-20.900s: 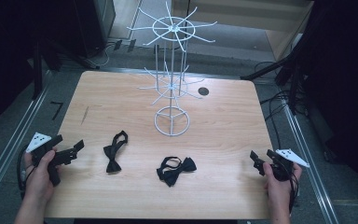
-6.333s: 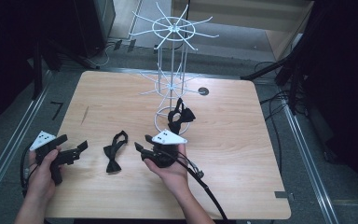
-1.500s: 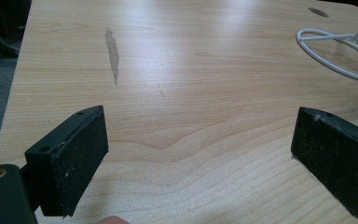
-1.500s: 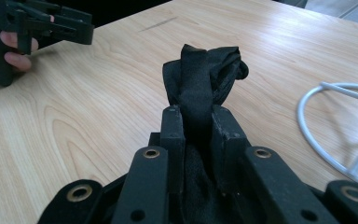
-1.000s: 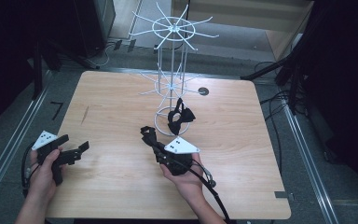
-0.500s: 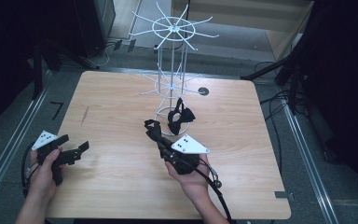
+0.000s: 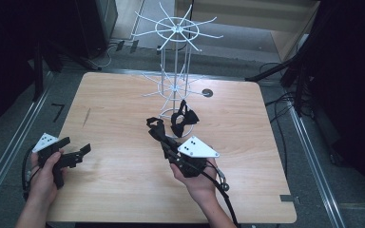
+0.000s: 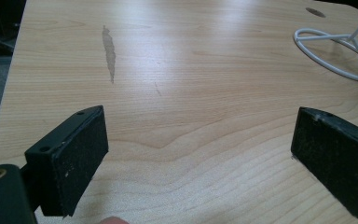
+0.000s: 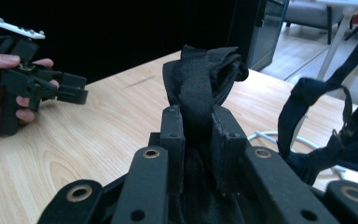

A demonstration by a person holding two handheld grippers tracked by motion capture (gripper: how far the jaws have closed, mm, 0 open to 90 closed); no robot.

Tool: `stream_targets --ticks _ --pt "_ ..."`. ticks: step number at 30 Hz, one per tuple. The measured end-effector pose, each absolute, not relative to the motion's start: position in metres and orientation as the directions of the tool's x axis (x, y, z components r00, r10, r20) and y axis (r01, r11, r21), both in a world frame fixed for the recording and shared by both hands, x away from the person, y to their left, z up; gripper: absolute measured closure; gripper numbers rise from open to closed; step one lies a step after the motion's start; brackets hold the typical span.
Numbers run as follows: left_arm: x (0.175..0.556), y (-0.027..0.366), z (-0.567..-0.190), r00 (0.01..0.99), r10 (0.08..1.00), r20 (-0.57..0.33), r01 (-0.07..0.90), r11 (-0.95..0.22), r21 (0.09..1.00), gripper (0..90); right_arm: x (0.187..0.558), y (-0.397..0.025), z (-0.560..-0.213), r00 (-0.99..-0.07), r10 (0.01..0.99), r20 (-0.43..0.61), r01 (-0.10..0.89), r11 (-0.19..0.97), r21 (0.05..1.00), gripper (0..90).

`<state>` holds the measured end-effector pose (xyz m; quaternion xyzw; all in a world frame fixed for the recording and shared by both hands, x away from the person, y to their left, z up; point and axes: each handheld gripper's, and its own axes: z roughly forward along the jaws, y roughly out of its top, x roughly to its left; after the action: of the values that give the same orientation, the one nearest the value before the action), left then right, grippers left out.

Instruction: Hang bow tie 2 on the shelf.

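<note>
Wooden table point(image 7: 123, 190), pale grain, rounded corners, set among dark surroundings with metal rails on the floor at either side; it carries everything listed below, placed relative to the white wire stand. White wire stand point(image 7: 176, 71): upright toward the table's far middle, two tiers of spoked arms, ring base resting on the wood; part of that ring shows in your left gripper view point(image 8: 335, 51). Right gripper point(image 7: 158, 129): held in your right hand point(image 7: 197, 183), near the stand's base on your side of it, jaws pinched narrow on a black bow tie point(image 9: 200, 79), which bunches up between the pads and stands clear of the table. Left gripper point(image 7: 78, 151): in your left hand point(image 7: 45, 175), well apart from the stand, toward the table's near left edge; jaws spread wide with bare wood between them, holding nothing. Second black bow tie point(image 7: 183, 118): hanging at the stand's lower part just above the ring base, just beside the held tie; whether the two touch cannot be told. Small dark round hole point(image 7: 207, 93) in the tabletop: just right of the stand.
</note>
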<state>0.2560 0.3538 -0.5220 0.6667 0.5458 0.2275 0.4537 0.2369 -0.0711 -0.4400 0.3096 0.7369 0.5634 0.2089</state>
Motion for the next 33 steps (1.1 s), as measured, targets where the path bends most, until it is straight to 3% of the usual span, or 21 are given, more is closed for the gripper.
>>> stream_targets --ticks 33 --pt "0.256 0.353 -0.522 0.301 0.935 -0.189 0.519 0.006 0.855 4.2 0.226 -0.080 -0.406 -0.737 0.676 -0.007 0.112 0.131 0.985 78.0"
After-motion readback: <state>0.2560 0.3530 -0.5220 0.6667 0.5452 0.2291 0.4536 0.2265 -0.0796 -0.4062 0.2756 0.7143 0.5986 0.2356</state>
